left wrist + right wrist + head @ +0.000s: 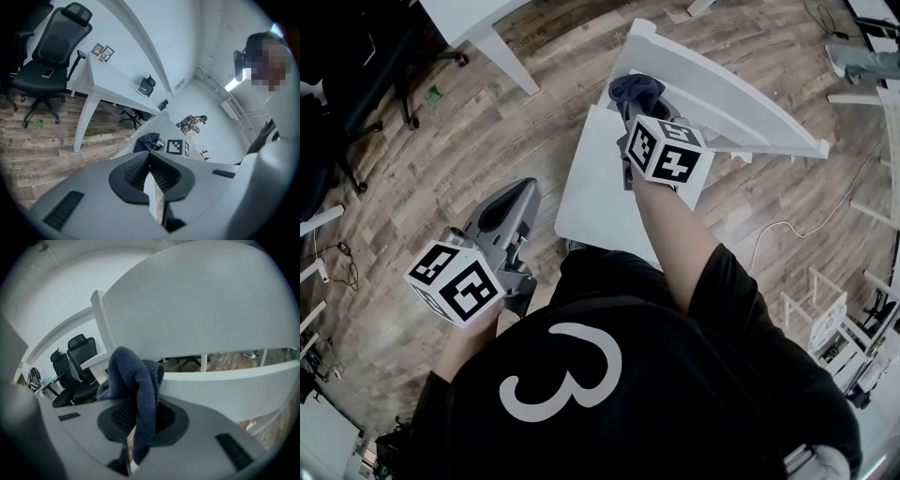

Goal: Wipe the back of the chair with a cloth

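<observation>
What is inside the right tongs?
A dark blue cloth, clamped in the right tongs and bunched before the chair back. It hides their tips and whether it touches the chair.

Head view: from overhead, steeply down onto chair and floor. Left tongs view: low and set back, facing out across floor toward chair, with cloth small beyond. Right tongs view: close up against chair back, with cloth large in front. Shared by all three: chair and cloth.
</observation>
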{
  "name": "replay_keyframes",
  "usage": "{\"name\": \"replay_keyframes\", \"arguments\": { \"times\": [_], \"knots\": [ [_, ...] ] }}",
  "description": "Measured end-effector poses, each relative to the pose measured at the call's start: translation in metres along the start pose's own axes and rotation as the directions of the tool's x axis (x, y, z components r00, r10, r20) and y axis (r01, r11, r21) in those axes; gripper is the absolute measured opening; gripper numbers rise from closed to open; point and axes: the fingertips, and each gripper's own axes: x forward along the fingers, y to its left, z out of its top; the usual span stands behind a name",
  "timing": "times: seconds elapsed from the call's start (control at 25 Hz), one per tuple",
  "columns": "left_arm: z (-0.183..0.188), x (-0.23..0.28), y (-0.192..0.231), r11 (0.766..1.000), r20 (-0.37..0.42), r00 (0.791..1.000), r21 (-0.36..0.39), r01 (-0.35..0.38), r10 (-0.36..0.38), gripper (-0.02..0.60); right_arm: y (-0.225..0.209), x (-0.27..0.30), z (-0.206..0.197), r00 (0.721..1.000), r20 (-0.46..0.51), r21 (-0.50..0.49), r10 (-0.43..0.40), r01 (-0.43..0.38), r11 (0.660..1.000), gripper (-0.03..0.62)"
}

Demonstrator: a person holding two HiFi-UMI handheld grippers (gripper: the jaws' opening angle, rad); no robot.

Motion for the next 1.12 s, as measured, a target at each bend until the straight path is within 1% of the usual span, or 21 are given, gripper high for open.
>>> {"name": "replay_keyframes", "arguments": {
  "times": [0.16,0.56,0.76,1.0,1.12],
  "knots": [
    [-0.001,0.007,-0.008,1.0,-0.021,1.0,0.017,0.02,-0.02,0.014,-0.009,-0.007,0.0,1.0,0.007,0.016,-0.014,0.014,1.0,0.049],
    [-0.01,0.031,-0.033,0.995,-0.09,0.993,0.066,0.081,-0.075,0.014,-0.056,-0.037,-0.003,0.996,0.035,0.057,-0.085,0.083,0.995,0.049],
    [-0.017,0.045,-0.05,0.989,-0.128,0.986,0.089,0.115,-0.103,0.014,-0.086,-0.058,-0.005,0.99,0.049,0.087,-0.129,0.124,0.988,0.049],
    [-0.027,0.066,-0.075,0.98,-0.181,0.973,0.111,0.164,-0.142,0.014,-0.126,-0.084,-0.008,0.98,0.063,0.131,-0.187,0.178,0.975,0.049],
    [-0.028,0.075,-0.085,0.976,-0.195,0.968,0.116,0.183,-0.158,0.014,-0.148,-0.098,-0.009,0.974,0.067,0.148,-0.216,0.204,0.968,0.049]
  ]
}}
